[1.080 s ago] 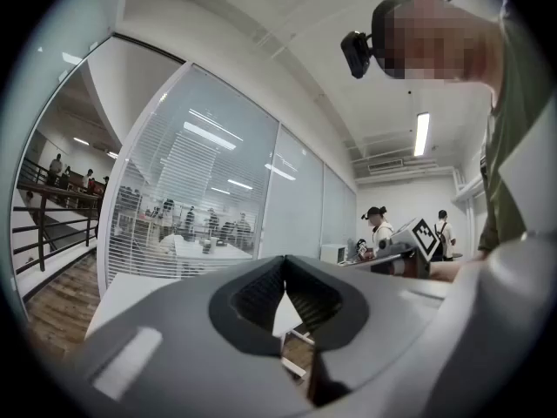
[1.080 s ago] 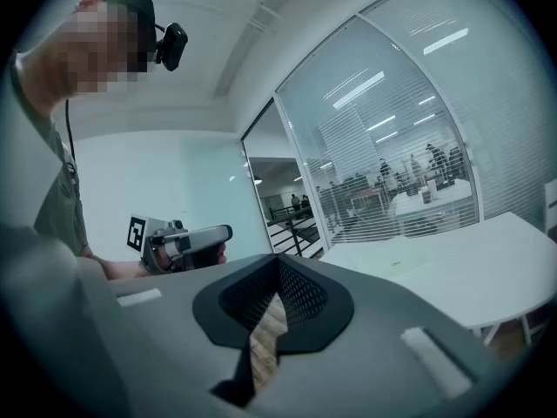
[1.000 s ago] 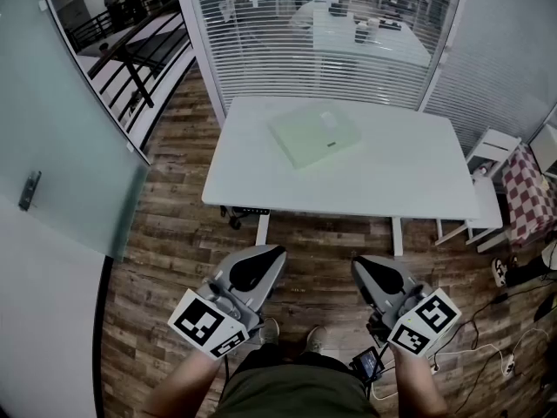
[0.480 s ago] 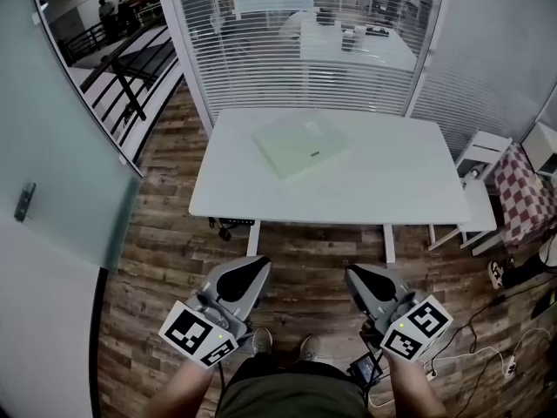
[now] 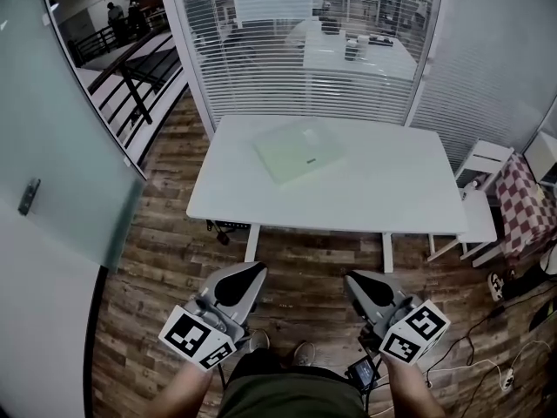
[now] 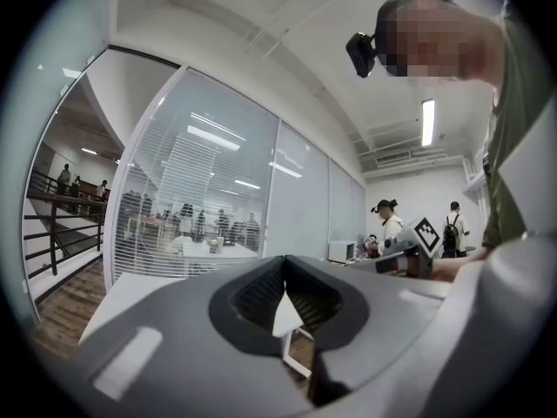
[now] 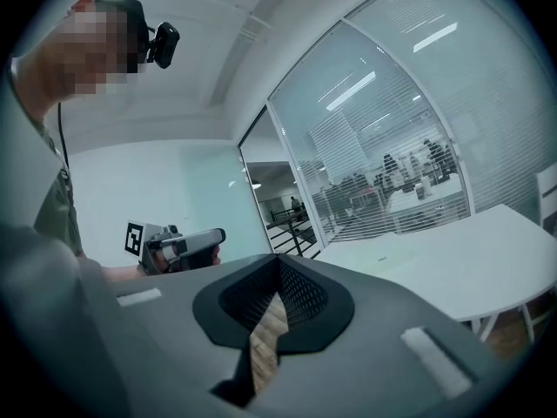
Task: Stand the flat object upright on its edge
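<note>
A flat pale green object (image 5: 298, 150) lies flat on the far left part of the white table (image 5: 383, 190). Both grippers are held close to the person's body, over the wooden floor and well short of the table's near edge. My left gripper (image 5: 253, 271) is shut with nothing between its jaws, and its closed tips (image 6: 284, 279) point toward the table (image 6: 130, 290). My right gripper (image 5: 355, 279) is also shut and empty, and its tips (image 7: 278, 279) meet over the floor. Each gripper view shows the other gripper off to the side.
A glass wall with blinds (image 5: 305, 50) stands behind the table. A frosted glass door (image 5: 61, 146) is at the left. A white side stand (image 5: 486, 159), a checkered cloth (image 5: 522, 203) and cables on the floor (image 5: 487, 355) are at the right.
The table has slid left in the head view, and the grippers sit a little lower in it. Both grippers stay shut. The flat object has not moved on the table.
</note>
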The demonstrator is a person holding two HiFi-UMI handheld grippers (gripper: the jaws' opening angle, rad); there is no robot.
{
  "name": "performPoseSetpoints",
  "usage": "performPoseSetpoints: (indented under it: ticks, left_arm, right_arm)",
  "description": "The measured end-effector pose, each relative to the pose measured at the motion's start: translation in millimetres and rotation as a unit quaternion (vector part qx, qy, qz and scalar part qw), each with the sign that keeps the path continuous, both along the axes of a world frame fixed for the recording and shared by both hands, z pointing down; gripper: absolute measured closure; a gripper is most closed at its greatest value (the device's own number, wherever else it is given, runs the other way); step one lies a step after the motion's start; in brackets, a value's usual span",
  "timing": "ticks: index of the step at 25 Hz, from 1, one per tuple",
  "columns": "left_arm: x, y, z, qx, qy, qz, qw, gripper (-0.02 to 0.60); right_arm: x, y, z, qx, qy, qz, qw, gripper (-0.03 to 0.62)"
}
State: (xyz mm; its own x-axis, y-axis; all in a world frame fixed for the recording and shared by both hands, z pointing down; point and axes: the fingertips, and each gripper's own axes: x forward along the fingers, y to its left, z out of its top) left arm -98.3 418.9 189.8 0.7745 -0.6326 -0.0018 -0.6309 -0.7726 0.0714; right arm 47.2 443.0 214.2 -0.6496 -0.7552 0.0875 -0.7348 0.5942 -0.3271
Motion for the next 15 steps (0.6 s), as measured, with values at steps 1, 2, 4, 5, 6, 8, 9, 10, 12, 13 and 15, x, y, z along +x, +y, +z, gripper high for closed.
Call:
performPoseSetpoints:
  ticks: [1,2,4,5,6,8,9,10,12,13,15]
  left_arm:
    - [1,-1,1,-0.001,0.000,-0.002,1.0000,0.580]
    - [1,-2,1,-0.002,0.000,-0.004,1.0000,0.580]
    - [2,-4,2,-0.003,0.002,-0.008,1.0000,0.580]
    - [2,-5,3,-0.004,0.003,-0.010,0.9999,0.580]
    - [2,-6,4,-0.005,0.003,-0.011,0.9999,0.580]
    - [1,-7,7,-0.008,0.005,-0.013,0.9999,0.580]
    - [1,-8,9,-0.009,0.005,-0.014,0.9998,0.580]
    - [0,-10,10,-0.011,0.006,-0.015,0.9998,0.580]
    - [-1,-15,11,-0.013,0.007,-0.016,0.9998,0.580]
    - [-1,-18,12,-0.013,0.008,-0.016,0.9998,0.580]
    - [-2,-24,14,-0.013,0.009,-0.014,0.9998,0.580]
  right_arm:
    - [1,-1,1,-0.003,-0.002,-0.001,1.000,0.589]
    - [2,-2,3,-0.006,-0.002,-0.001,1.000,0.589]
    - [5,-5,5,-0.011,-0.001,-0.001,1.000,0.589]
    - [6,-7,6,-0.012,-0.002,-0.001,1.000,0.589]
    - [7,-8,7,-0.012,-0.001,-0.001,1.000,0.589]
    - [9,-11,10,-0.012,0.003,0.002,1.000,0.589]
    - [9,-12,11,-0.012,0.004,0.004,1.000,0.589]
    - [10,-15,11,-0.013,0.005,0.005,1.000,0.589]
    - [10,-20,13,-0.014,0.005,0.006,1.000,0.589]
    - [11,-22,13,-0.014,0.006,0.007,1.000,0.589]
    - [10,-28,15,-0.014,0.007,0.009,1.000,0.589]
